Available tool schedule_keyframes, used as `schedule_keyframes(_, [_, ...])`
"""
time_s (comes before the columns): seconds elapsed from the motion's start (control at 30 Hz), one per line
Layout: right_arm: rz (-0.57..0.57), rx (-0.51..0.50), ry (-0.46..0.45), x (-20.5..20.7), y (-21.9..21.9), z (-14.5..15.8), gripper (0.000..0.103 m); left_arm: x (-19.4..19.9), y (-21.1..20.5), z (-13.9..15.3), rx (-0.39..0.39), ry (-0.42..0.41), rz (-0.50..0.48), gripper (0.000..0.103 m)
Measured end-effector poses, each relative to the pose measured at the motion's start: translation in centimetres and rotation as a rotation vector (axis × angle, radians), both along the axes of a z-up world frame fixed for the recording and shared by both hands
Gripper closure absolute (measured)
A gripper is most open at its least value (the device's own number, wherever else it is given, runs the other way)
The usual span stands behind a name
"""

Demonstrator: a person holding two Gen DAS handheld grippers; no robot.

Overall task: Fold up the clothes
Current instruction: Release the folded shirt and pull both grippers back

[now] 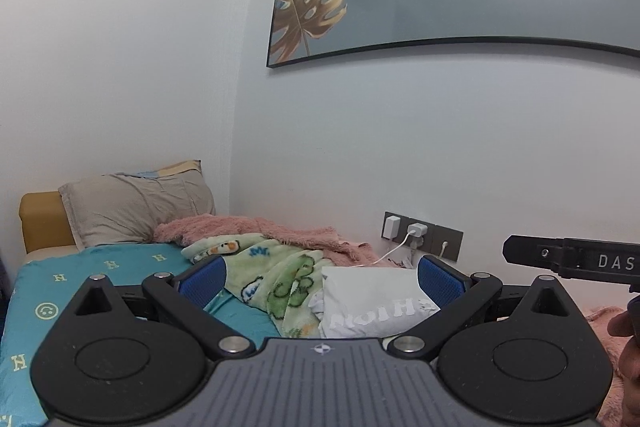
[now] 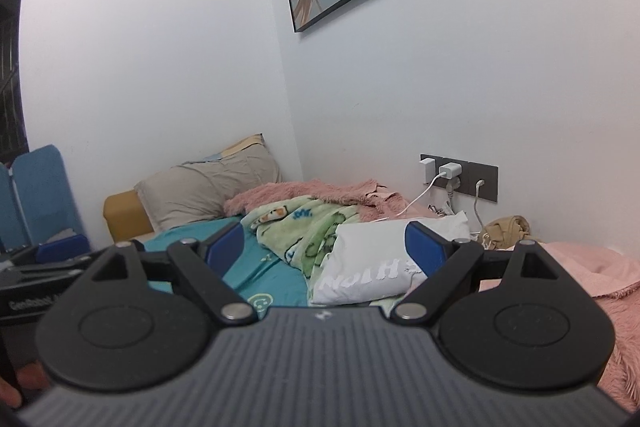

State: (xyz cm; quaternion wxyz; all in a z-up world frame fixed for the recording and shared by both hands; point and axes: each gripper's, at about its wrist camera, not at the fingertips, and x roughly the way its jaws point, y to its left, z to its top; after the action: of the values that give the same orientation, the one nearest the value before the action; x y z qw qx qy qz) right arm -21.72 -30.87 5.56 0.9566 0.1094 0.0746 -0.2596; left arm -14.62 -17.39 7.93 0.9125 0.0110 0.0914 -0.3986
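Folded white garment (image 1: pixel 372 303) on bed beside green blanket (image 1: pixel 288 283), beyond left gripper (image 1: pixel 320 277) and right gripper (image 2: pixel 324 247), both released, empty.

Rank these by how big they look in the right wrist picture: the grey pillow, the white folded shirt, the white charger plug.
1. white folded shirt and grey pillow: look about alike, and the shirt lies nearer, so unsure.
2. white charger plug: clearly smallest.

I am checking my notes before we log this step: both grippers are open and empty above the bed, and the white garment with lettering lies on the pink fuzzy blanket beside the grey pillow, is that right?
Not quite. The left gripper and right gripper are open and empty, but the white garment lies by the green cartoon blanket, well away from the grey pillow. The right wrist view shows it.
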Motion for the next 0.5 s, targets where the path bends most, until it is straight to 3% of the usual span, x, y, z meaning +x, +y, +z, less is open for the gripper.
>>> schedule_keyframes(0.27, [-0.036, -0.051, 0.019, 0.8, 0.7, -2.6, 0.014, 0.6, 1.3, -2.0, -0.047, 0.009, -0.013, 0.0])
schedule_keyframes(0.5, [-0.043, -0.068, 0.019, 2.0, 0.8, -4.2, 0.014, 1.6, 0.5, -3.2, -0.007, 0.001, 0.006, 0.0])
